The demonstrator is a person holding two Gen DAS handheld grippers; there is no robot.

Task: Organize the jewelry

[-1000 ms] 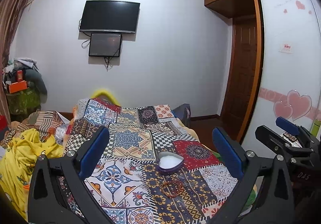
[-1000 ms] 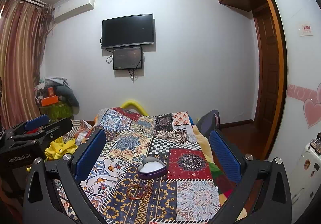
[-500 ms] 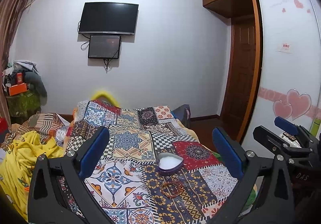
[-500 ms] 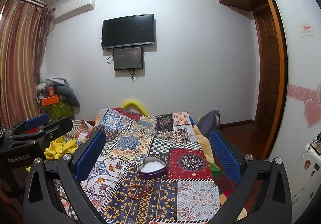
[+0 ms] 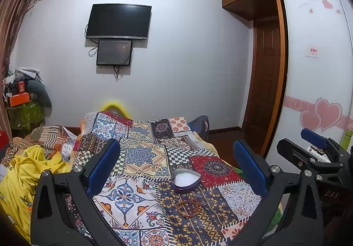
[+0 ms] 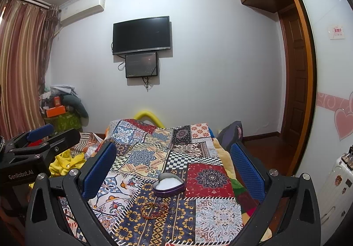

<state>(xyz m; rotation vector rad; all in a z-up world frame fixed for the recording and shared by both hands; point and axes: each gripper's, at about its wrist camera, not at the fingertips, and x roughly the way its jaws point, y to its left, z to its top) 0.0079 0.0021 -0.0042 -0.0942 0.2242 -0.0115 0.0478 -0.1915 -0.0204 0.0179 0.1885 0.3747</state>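
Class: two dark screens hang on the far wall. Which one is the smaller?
The lower screen, mounted directly beneath the wide television; it is narrower and cables dangle below it.

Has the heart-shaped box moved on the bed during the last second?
No. The heart-shaped box sits on the same dark patch of the bedspread, just behind the bracelets, as before.

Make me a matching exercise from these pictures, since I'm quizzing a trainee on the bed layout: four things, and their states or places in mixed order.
Things:
1. heart-shaped tin
2. beaded bracelets
3. left tongs
4. yellow cloth

States or places:
A. open, holding nothing
B. lidless, white lining showing
C. crumpled left of the patchwork blanket
D. lying on the blanket, nearer the camera than the tin

Pairs: 1-B, 2-D, 3-A, 4-C
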